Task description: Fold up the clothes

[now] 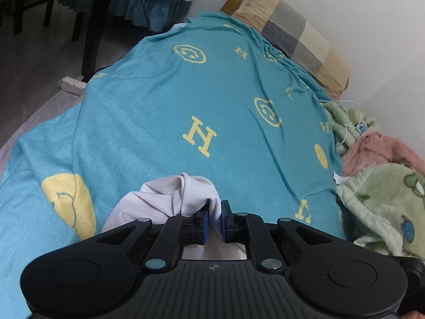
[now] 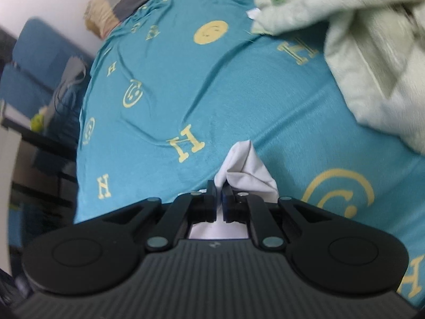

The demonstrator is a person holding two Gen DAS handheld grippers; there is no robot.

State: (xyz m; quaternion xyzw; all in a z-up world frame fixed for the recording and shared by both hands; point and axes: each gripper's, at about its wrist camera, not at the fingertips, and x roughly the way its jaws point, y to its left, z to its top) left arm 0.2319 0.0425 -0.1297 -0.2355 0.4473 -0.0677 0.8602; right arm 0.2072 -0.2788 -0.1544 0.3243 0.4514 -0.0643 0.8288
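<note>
Yellow "H" letters printed on teal bedsheet; left gripper and right gripper clamped on white garment; pink blanket only in left view

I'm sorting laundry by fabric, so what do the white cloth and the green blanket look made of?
White cloth: thin, smooth woven fabric, probably cotton; it bunches into crisp folds in both grippers. Green blanket: plush fleece, likely synthetic; its surface looks fuzzy and thick.

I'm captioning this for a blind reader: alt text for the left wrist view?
The left gripper pinches bunched white cloth above a teal bedsheet printed with yellow smileys. A checked pillow and green blanket lie right.
</note>
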